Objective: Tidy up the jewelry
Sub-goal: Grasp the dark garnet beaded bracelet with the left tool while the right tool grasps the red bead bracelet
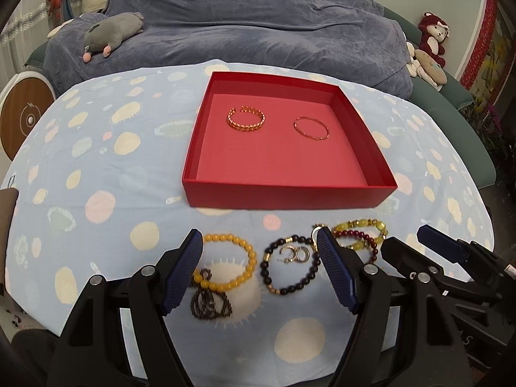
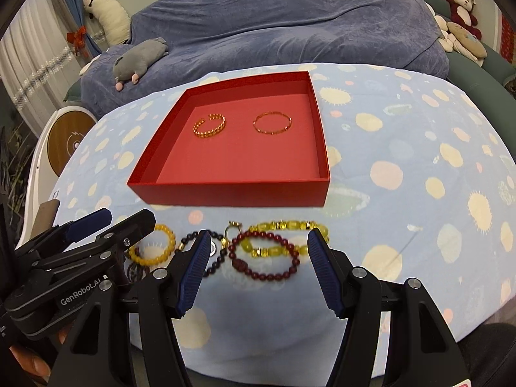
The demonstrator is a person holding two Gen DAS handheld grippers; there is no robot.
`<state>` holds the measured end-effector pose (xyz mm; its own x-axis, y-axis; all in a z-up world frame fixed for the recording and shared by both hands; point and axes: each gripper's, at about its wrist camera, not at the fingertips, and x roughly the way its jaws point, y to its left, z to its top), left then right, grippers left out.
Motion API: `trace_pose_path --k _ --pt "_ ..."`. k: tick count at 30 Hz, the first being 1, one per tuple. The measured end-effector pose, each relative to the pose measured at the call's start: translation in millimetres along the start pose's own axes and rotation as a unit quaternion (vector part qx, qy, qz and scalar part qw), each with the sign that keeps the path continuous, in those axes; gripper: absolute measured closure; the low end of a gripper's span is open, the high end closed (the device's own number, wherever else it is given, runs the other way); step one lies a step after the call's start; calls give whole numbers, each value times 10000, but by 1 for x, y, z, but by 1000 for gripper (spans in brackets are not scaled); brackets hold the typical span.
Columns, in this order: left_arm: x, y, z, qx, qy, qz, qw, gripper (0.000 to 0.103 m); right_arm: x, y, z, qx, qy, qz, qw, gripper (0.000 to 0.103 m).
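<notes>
A red open box (image 1: 287,193) (image 2: 225,192) sits mid-table and holds a wide gold bangle (image 1: 246,120) (image 2: 209,126) and a thin gold bangle (image 1: 311,128) (image 2: 272,122). In front of it lie an orange bead bracelet (image 1: 250,256) (image 2: 167,250), a black bead bracelet (image 1: 269,266) (image 2: 219,259) with silver earrings (image 1: 294,254) inside, a dark red bead bracelet (image 2: 266,258) and a yellow bead bracelet (image 2: 287,225) (image 1: 358,224). My left gripper (image 1: 259,242) is open above the orange and black bracelets. My right gripper (image 2: 258,242) is open above the red bracelet.
The table wears a light blue spotted cloth (image 1: 96,167) (image 2: 419,167). A dark bead tassel (image 1: 209,303) lies by the orange bracelet. Behind is a blue-covered sofa (image 1: 258,25) with plush toys (image 1: 113,32). A round wooden device (image 1: 22,116) stands at the left.
</notes>
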<state>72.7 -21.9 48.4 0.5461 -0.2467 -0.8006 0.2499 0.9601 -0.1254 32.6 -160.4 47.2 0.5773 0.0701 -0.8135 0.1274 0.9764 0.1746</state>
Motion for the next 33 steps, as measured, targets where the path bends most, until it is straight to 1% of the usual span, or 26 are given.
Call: trace_pose_path --k 6,11,14,20,25,28,29,33 --pt "-9 3 -32 -89 35 -37 9999 33 -7 3 -34 -78 119 -46 9999 43" --pt "-12 10 -53 -215 44 85 9997 33 -8 0 -51 -77 159 -89 9998 43" --pt "-11 20 -60 -339 51 189 9992 33 -7 -4 -57 -67 157 -141 9998 43" --pt "-7 35 -63 -494 34 395 9980 34 -3 -8 -65 -52 188 -196 9996 43" --pt "-2 38 -64 -479 84 428 9979 34 1 -8 -66 -94 238 -200 9995 43" --pt "2 39 -66 -440 142 463 9979 37 2 -7 -68 -99 257 -195 9994 43" --pt "3 40 -66 -458 152 449 9978 40 2 -7 -68 -96 261 -187 9994 43" --pt "7 45 -64 -530 169 454 9974 44 3 -7 -68 -79 267 -185 9994 43"
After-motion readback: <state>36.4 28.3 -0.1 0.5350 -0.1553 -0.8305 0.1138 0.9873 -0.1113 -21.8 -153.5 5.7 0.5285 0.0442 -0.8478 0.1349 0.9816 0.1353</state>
